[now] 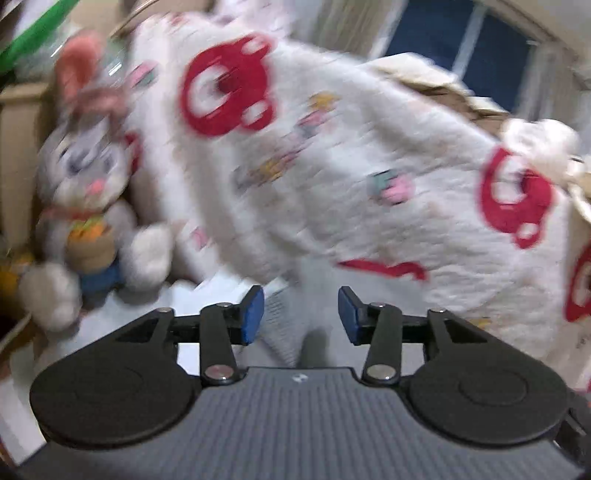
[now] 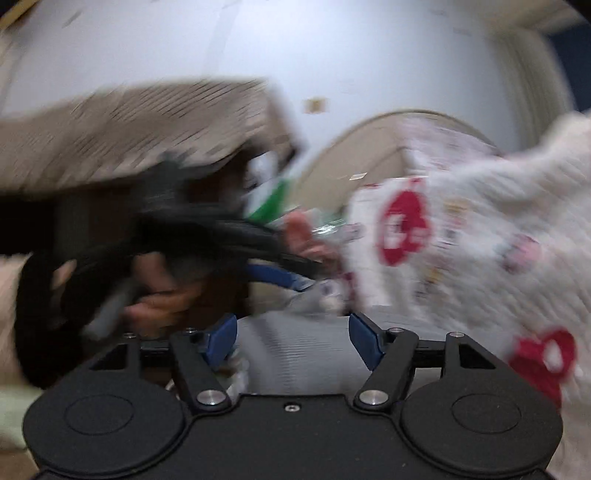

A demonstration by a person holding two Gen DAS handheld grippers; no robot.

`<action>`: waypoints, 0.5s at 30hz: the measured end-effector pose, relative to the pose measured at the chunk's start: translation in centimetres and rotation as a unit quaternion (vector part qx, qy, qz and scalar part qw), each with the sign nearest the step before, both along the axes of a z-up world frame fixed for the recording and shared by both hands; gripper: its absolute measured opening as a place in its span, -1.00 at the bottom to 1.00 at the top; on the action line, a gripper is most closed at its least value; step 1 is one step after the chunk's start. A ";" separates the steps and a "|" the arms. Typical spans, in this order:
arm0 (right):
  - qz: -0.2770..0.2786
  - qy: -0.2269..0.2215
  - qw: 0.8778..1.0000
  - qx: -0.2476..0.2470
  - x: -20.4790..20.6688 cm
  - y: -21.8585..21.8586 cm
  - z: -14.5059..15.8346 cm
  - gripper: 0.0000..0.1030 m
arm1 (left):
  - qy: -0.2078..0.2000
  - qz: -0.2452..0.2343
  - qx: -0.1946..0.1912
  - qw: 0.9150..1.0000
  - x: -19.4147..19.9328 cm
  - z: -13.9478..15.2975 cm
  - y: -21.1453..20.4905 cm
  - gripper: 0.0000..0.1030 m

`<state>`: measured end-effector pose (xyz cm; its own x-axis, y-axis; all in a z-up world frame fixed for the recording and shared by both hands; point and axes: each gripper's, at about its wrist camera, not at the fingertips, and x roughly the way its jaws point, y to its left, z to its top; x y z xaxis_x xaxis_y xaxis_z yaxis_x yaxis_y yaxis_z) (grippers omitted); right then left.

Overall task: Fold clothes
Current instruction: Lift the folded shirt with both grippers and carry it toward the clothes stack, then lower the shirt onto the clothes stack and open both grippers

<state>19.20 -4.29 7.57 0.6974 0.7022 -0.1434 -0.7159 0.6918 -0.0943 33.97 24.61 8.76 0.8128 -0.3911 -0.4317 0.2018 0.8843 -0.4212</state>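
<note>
A fluffy white garment (image 1: 332, 166) with red bear-face prints and small pastel motifs fills the left wrist view, blurred by motion. My left gripper (image 1: 301, 314) is open, its blue pads apart just below the garment's lower edge, holding nothing. The same garment (image 2: 480, 240) hangs at the right of the right wrist view. My right gripper (image 2: 293, 338) is open over a pale ribbed cloth (image 2: 295, 343), its jaws wide apart. In the right wrist view the other gripper (image 2: 229, 236) shows at centre left in a hand, its blue fingertips (image 2: 284, 278) near the garment's edge.
A grey plush rabbit (image 1: 85, 206) with pink ears sits at the left. Cardboard boxes (image 1: 443, 81) stand behind the garment, with a dark window (image 1: 461, 40) beyond. A green strip (image 1: 33, 33) crosses the top left. A brown patterned sleeve (image 2: 129, 129) spans the right wrist view.
</note>
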 end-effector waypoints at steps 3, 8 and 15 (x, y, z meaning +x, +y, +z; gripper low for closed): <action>-0.024 -0.014 0.995 -0.097 1.2 3.8 0.1 0.40 | 0.032 0.015 -0.050 0.998 -0.1 -2.8 1.6 -0.41; -0.057 0.074 0.995 -0.042 5.8 4.4 0.5 -0.52 | 0.023 -0.002 -0.043 0.999 -1.6 -4.7 2.2 -0.45; -0.118 0.125 0.977 0.124 6.6 3.2 1.1 -0.59 | 0.020 -0.029 -0.046 0.998 -2.8 -4.0 2.6 -0.51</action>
<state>25.77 -1.12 8.65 0.8093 0.5603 -0.1765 -0.5122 0.8202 0.2549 31.16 27.20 4.77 0.7700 -0.4769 -0.4240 0.2334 0.8289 -0.5085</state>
